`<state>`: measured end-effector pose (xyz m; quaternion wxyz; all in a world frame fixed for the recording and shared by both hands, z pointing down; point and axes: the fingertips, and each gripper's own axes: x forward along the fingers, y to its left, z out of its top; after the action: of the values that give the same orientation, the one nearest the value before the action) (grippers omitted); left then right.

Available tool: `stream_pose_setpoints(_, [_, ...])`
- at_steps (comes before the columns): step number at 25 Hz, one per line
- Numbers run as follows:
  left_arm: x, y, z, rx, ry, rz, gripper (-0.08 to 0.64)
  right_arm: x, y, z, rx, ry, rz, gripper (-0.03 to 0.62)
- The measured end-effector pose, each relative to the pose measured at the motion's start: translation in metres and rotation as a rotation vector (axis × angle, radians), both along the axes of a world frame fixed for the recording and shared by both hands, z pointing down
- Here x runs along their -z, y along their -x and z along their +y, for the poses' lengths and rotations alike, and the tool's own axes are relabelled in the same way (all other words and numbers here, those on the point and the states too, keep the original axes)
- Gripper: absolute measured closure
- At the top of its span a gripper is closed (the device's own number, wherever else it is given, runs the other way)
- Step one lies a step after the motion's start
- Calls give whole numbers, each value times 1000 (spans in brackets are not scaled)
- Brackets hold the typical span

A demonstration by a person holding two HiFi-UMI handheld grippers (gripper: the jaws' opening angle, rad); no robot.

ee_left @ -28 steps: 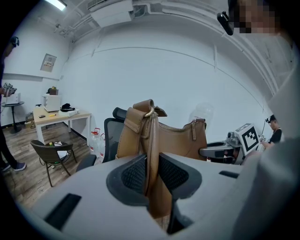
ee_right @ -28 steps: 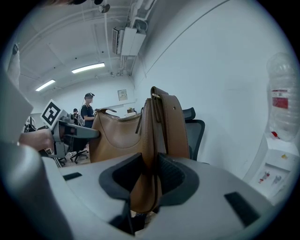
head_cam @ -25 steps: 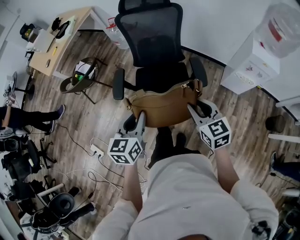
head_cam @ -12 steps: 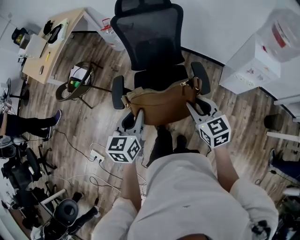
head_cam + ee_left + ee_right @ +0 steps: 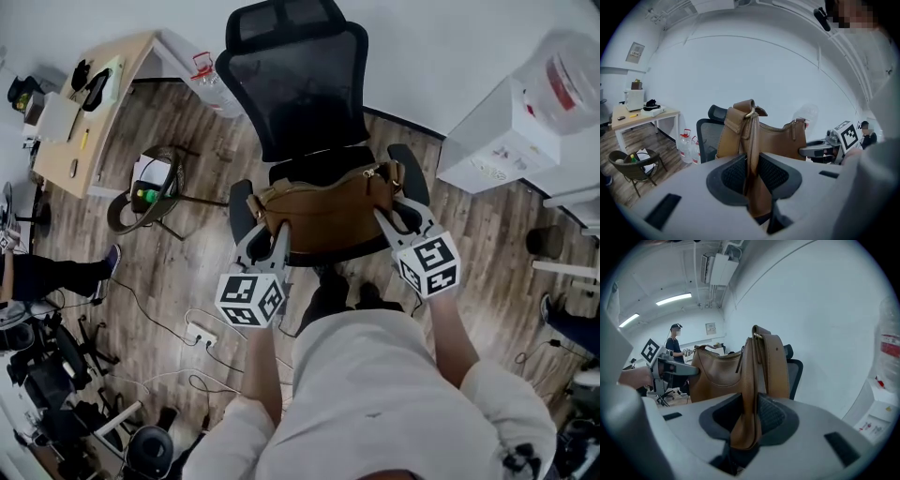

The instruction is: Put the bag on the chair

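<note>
A tan leather bag [image 5: 328, 214] hangs stretched between my two grippers, just above the seat of a black mesh office chair [image 5: 295, 84]. My left gripper [image 5: 281, 240] is shut on the bag's left end; in the left gripper view the leather [image 5: 751, 159] is pinched between the pads. My right gripper [image 5: 384, 221] is shut on the right end near the brass ring, and its own view shows the strap end [image 5: 750, 394] clamped between the pads. The chair's armrests flank the bag. Whether the bag's bottom touches the seat is hidden.
A wooden desk [image 5: 84, 103] stands at the far left, with a wicker stool [image 5: 150, 183] beside it. Water jugs [image 5: 208, 80] sit by the wall. A white water dispenser [image 5: 506, 122] is at the right. A power strip [image 5: 202, 333] and cables lie on the floor at the left.
Both grippers carried the bag forward, from in front of the seat's edge to over the seat. Neither grip has changed.
</note>
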<state>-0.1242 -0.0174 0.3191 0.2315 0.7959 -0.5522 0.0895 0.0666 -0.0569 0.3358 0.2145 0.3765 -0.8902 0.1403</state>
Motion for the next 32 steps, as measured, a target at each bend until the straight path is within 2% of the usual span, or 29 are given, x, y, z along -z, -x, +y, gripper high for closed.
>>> stream_pose_setpoints(12, [-23,42,-54,-85,40,31,489,-20,39,-42,-88,34,51,485])
stream_pose_setpoints(25, [-65,48,-75,-113,107,27,489,-60,45,-62,-115,97,89,486])
stream_pose_setpoints(32, [-86,46,-94,-99,123,24,489,-82,42,-85,-112,122,94,487])
